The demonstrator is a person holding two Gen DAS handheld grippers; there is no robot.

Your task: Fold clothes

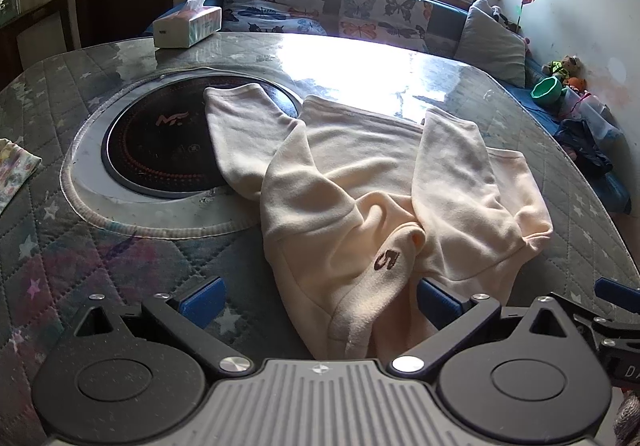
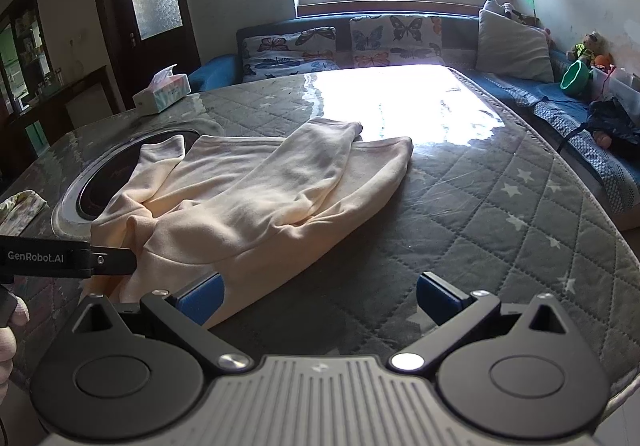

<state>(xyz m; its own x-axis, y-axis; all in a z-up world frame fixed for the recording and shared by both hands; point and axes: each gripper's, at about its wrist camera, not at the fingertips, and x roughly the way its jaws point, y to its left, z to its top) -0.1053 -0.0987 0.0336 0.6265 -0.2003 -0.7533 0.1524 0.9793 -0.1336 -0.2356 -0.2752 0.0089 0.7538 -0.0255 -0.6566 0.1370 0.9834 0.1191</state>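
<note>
A cream sweatshirt lies on the quilted table, both sleeves folded in over the body; one cuff rests on the black round hob. A small brown mark shows near its neck. My left gripper is open, its blue pads on either side of the near collar end, low over it. In the right wrist view the sweatshirt lies ahead to the left. My right gripper is open and empty; its left pad is at the garment's near corner. The left gripper's body shows at the left edge.
A tissue box stands at the table's far left. A patterned cloth lies at the left edge. A sofa with butterfly cushions and toys runs behind and along the right side. The quilted cover spreads to the right.
</note>
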